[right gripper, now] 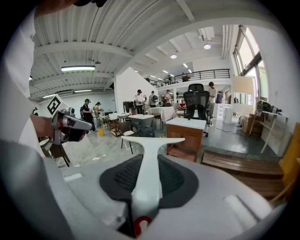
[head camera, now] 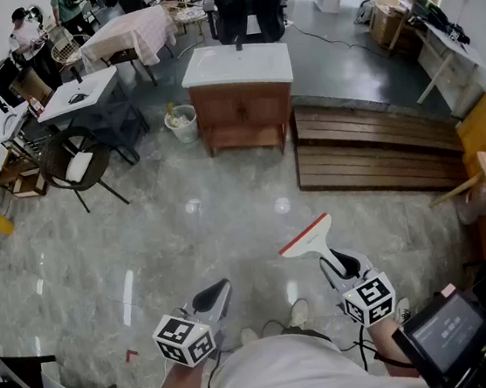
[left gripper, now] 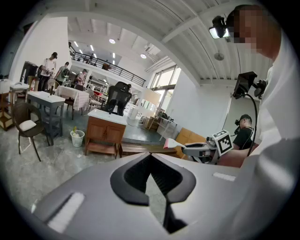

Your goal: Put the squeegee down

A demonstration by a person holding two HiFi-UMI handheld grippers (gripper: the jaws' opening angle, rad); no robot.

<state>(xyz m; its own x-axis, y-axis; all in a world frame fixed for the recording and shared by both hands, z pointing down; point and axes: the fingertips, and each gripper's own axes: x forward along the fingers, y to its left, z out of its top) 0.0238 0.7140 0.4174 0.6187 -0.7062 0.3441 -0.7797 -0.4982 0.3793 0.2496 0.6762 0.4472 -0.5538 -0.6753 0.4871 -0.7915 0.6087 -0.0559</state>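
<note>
A white squeegee (head camera: 312, 238) with a red-edged blade sticks forward out of my right gripper (head camera: 338, 265), which is shut on its handle. In the right gripper view the white handle (right gripper: 149, 176) runs between the dark pads up to the crossbar. My left gripper (head camera: 214, 298) hangs at the lower left of the head view, jaws together with nothing between them. From the left gripper view the squeegee (left gripper: 172, 143) shows off to the right, held above the floor. Both grippers hover over the marble floor (head camera: 186, 231) in front of the person.
A wooden cabinet with a white basin top (head camera: 242, 97) stands ahead, a small bin (head camera: 182, 123) at its left. Wooden slat pallets (head camera: 370, 151) lie to the right. Chairs and tables (head camera: 84, 120) crowd the left; several people stand at the far back.
</note>
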